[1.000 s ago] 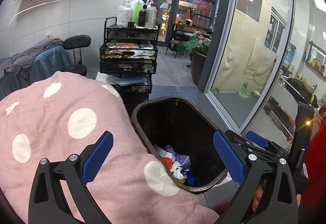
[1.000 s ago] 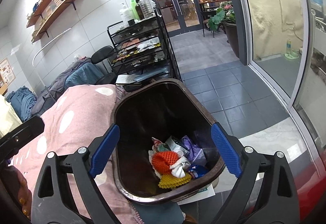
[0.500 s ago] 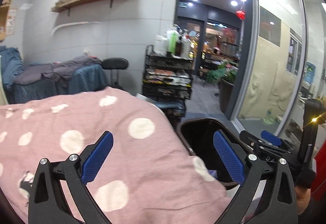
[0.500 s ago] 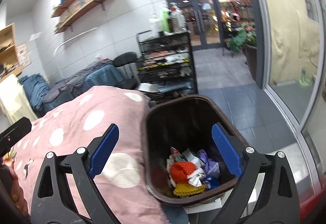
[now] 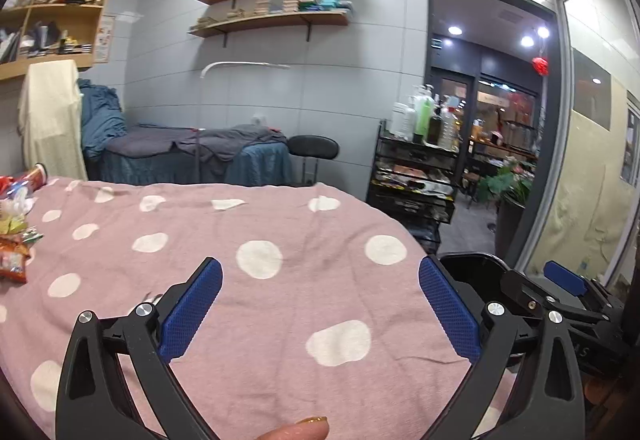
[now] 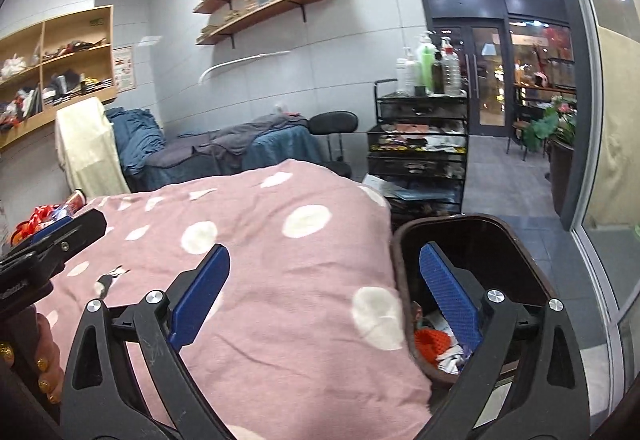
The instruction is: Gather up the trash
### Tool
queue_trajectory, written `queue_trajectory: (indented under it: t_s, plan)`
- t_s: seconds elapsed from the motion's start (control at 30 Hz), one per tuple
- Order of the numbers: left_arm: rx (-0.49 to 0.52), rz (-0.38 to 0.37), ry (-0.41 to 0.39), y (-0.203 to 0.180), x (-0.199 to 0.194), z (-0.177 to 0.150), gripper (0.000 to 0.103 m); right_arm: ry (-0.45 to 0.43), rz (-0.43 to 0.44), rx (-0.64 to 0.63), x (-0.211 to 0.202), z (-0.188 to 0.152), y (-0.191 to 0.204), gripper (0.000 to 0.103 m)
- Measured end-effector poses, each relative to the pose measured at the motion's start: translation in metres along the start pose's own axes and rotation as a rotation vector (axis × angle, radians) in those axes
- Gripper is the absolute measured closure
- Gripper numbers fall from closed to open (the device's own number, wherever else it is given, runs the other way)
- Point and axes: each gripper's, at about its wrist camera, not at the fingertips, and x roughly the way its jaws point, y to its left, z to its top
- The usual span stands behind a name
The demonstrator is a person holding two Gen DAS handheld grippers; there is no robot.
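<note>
My left gripper [image 5: 320, 304] is open and empty above a pink bed cover with white dots [image 5: 260, 304]. Snack wrappers and other trash [image 5: 14, 236] lie on the cover at the far left; they also show in the right wrist view [image 6: 44, 216]. A dark trash bin [image 6: 516, 260] stands at the bed's right end and holds orange netting and crumpled wrappers [image 6: 434, 344]. My right gripper [image 6: 324, 296] is open and empty over the bed edge beside the bin. The bin's rim also shows in the left wrist view [image 5: 472, 260].
A black wire cart [image 5: 414, 176] with bottles stands behind the bed's right end. A black stool [image 5: 314, 148] and a blue-covered bed [image 5: 192, 156] lie beyond. A glass wall [image 6: 616, 160] runs along the right. Wooden shelves [image 5: 272, 0] hang on the tiled wall.
Both grippers have swung left, away from the bin and over the pink cover. The bin has slid to the right edge of both views and the trash at the far left has come into sight.
</note>
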Motion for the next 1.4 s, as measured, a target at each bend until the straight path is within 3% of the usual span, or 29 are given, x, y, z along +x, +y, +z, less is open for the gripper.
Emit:
queue_trajectory:
  t_s: [0.37, 1.4]
  plan:
    - [-0.004, 0.086, -0.027, 0.018, -0.023, -0.008, 0.005, -0.042, 0.048, -0.048, -0.02, -0.007, 0.039, 0.007]
    - [0.024, 0.091, -0.034, 0.015, -0.031, -0.009, 0.005, -0.039, 0.051, -0.036, -0.021, -0.004, 0.034, 0.006]
